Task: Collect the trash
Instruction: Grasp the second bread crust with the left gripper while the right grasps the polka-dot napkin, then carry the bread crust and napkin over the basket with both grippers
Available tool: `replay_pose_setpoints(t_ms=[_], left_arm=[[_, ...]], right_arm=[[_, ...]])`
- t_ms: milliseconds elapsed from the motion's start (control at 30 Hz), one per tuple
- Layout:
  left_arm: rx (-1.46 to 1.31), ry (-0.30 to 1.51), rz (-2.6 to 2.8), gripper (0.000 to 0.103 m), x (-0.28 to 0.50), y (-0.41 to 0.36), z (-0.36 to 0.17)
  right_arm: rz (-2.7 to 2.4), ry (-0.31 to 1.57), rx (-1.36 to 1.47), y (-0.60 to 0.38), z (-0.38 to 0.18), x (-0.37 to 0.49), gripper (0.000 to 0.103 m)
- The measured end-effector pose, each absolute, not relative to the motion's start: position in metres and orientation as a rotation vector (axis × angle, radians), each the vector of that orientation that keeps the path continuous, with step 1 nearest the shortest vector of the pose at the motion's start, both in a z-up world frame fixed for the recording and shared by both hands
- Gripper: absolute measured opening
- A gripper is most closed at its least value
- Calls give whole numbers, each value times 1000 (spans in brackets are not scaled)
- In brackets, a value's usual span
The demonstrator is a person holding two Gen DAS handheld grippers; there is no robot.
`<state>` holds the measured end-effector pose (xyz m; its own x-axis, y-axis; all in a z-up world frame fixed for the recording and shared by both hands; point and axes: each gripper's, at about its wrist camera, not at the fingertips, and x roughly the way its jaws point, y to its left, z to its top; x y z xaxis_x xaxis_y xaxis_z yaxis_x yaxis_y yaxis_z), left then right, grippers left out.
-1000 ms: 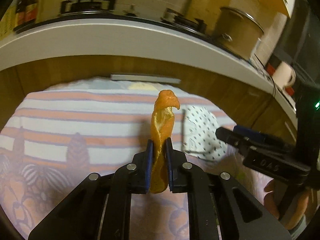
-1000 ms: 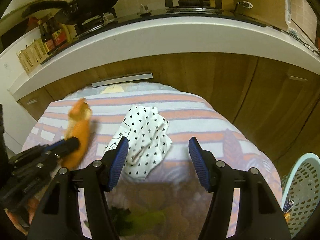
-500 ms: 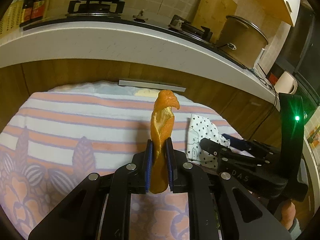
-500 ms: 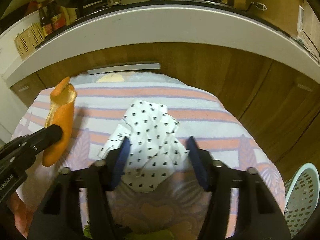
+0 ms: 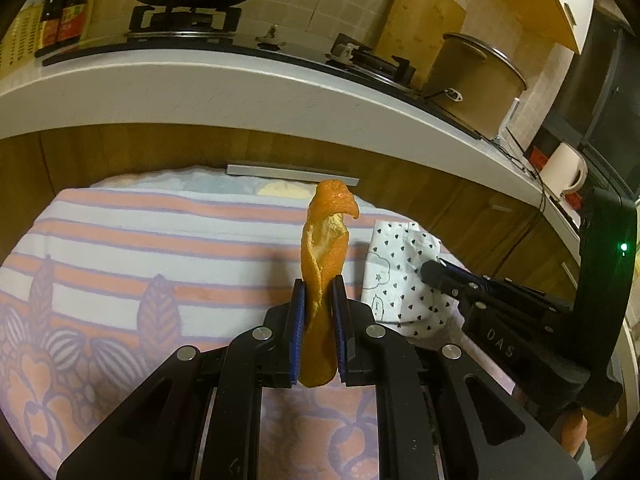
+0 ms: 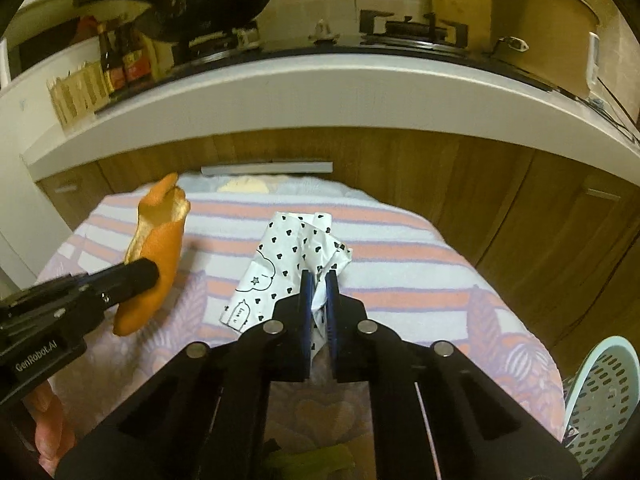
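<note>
My left gripper (image 5: 319, 288) is shut on a long curled orange peel (image 5: 326, 240), which stands upright between its blue pads above the striped cloth (image 5: 140, 248). The same peel (image 6: 156, 240) shows at the left of the right wrist view, held by the left gripper (image 6: 150, 274). A crumpled white paper with black hearts (image 6: 280, 264) lies in the middle of the cloth. My right gripper (image 6: 319, 282) has closed on the paper's near edge, its pads pinching a fold. From the left wrist view the right gripper (image 5: 430, 270) sits on the paper (image 5: 394, 276).
The cloth-covered table (image 6: 440, 264) stands against wooden cabinet doors (image 6: 480, 184) under a white counter with a stove, a wok and a large pot (image 6: 540, 20). A pale perforated basket (image 6: 600, 392) stands low at the right. Something green (image 6: 308, 460) lies under the right gripper's body.
The right gripper moved forward over the heart paper and its jaws went from wide apart to pinched on the paper's edge. The left gripper kept the peel and stayed put.
</note>
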<state>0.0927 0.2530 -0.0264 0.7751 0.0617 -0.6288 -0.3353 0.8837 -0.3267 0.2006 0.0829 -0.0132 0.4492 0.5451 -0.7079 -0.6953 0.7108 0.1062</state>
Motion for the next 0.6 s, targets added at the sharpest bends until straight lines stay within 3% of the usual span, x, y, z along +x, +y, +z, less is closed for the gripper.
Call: replay_pose_setpoints(t_ms=[600], left_arm=[[-348,641,25,11,105,160,20]], right_arm=[[625,660,-113,-29,53,198,5]])
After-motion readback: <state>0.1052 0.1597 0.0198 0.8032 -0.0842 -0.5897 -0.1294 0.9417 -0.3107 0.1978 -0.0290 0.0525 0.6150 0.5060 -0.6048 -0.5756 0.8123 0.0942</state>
